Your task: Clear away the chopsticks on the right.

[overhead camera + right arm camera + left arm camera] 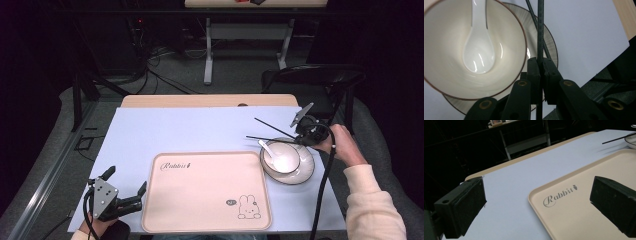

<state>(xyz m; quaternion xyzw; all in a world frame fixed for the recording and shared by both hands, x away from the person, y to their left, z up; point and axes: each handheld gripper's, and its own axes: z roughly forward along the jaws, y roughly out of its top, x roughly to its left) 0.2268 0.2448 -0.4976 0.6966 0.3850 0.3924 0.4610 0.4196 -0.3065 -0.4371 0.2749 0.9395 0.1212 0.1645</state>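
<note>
Right gripper reaches over the plate's far edge, fingers closed on one black chopstick; a second chopstick lies beside. Left gripper rests low at the tray's left corner, fingers wide apart. White spoon sits inside the bowl on the desk.

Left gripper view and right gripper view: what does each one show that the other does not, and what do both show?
Left gripper view: the beige tray with the word "Rabbit", and the left gripper open above its corner. Right gripper view: a white spoon lying in the bowl, and the right gripper shut on a black chopstick. Both: the pale blue mat, the plate and a chopstick.
</note>
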